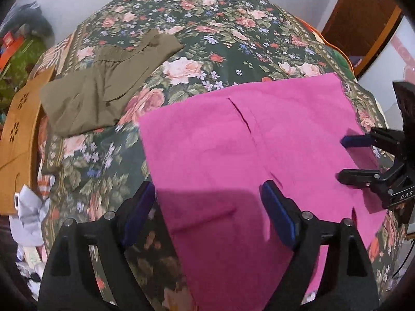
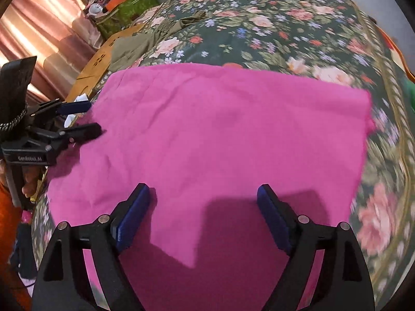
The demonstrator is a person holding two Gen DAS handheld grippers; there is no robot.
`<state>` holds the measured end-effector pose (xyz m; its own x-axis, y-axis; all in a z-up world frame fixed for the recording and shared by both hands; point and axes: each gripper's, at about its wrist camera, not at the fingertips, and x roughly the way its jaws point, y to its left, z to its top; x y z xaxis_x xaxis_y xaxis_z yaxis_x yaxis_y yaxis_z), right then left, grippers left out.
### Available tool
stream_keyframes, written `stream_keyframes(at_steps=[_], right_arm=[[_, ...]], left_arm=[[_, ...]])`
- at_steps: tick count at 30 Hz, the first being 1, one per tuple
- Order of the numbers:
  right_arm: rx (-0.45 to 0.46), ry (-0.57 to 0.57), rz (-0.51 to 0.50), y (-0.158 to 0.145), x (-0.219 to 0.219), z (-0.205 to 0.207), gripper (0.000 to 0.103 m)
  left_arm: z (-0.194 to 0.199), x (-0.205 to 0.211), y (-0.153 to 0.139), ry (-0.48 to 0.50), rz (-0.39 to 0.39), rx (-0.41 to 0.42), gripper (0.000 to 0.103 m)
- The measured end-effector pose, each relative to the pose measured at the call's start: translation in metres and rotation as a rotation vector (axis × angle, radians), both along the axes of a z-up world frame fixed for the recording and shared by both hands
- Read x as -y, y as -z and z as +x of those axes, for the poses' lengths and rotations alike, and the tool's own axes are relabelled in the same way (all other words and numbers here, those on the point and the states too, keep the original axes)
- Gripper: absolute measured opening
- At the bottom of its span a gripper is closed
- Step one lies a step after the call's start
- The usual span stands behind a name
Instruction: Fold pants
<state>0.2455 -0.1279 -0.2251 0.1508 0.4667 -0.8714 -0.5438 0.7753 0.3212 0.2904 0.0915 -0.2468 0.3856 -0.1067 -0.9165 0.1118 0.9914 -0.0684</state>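
Both claws, left and right, stand wide open, gripping nothing. Pink pants lie flat beneath and ahead of both, on a floral bedspread. Olive garment lies far-left of the left claw.

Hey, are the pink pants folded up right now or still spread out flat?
Folded, at least partly: the pink pants lie as a compact rectangle on the floral bedspread, no separate legs showing. How many folds, cannot tell.
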Motion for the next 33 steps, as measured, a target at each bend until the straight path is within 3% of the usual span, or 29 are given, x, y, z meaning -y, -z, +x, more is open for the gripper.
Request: stream_keyframes(at_steps=[17,21,27,33], right_arm=[[0.084,0.153,-0.021,-0.012,0.044,-0.055,0.082],[0.107,0.18,-0.036,-0.016,0.044,-0.06,0.082],[0.203,0.175,-0.016,-0.039,0.033,-0.067,0.082],[0.288,0.195,0.071,-0.063,0.019,-0.068,0.082]], left_arm=[[-0.071,-0.026,-0.017,-0.127,-0.021,0.043,0.09],[-0.088,-0.029,-0.025,-0.163,0.026,0.074,0.089],[-0.105,-0.039,-0.047,-0.272,0.023,0.159,0.089],[-0.114,-0.043,-0.065,-0.34,-0.118,0.204,0.089]])
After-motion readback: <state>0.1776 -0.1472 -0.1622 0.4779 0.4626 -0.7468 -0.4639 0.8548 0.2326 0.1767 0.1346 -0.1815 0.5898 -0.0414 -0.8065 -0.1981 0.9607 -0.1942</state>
